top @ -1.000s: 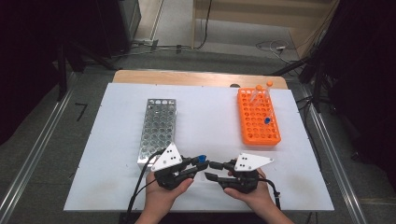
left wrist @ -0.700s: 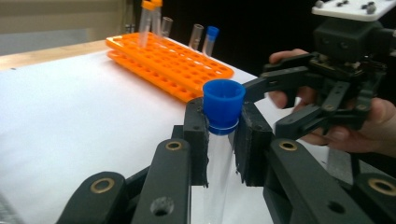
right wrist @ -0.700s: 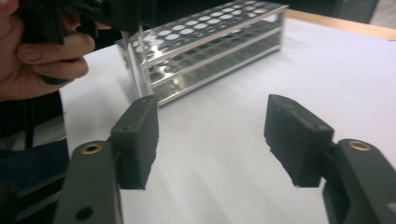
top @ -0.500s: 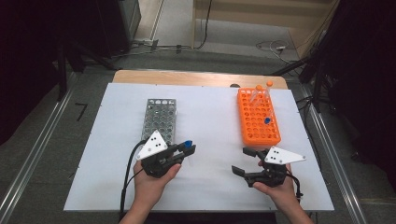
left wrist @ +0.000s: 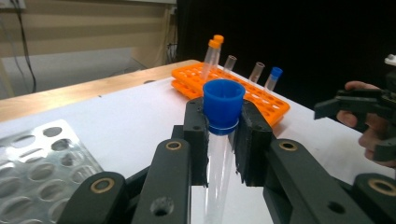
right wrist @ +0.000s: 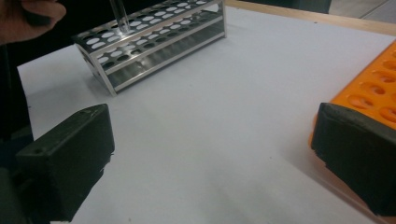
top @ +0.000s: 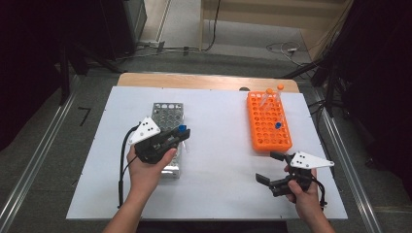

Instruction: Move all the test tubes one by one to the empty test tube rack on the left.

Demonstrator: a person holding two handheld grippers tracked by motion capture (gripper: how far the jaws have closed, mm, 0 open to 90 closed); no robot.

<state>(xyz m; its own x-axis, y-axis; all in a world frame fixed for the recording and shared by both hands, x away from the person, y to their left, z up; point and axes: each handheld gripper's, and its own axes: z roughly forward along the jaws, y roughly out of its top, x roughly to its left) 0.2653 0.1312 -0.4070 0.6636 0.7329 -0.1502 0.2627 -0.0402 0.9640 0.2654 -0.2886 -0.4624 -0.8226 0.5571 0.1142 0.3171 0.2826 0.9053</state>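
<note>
Over the metal rack (top: 167,136) at left, my left tongs (top: 180,136) clamp a blue-capped tube (left wrist: 221,140); my right tongs (top: 270,167) gape wide.

No writing, label, brand, number or sign can be read on anything here; the racks, tubes, grippers and table all look plain and unmarked.

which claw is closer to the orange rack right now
Right. The right claw sits just below the orange rack's near end, jaws open. The left claw, shut on a blue-capped tube, is over the metal rack, well to the left.
</note>
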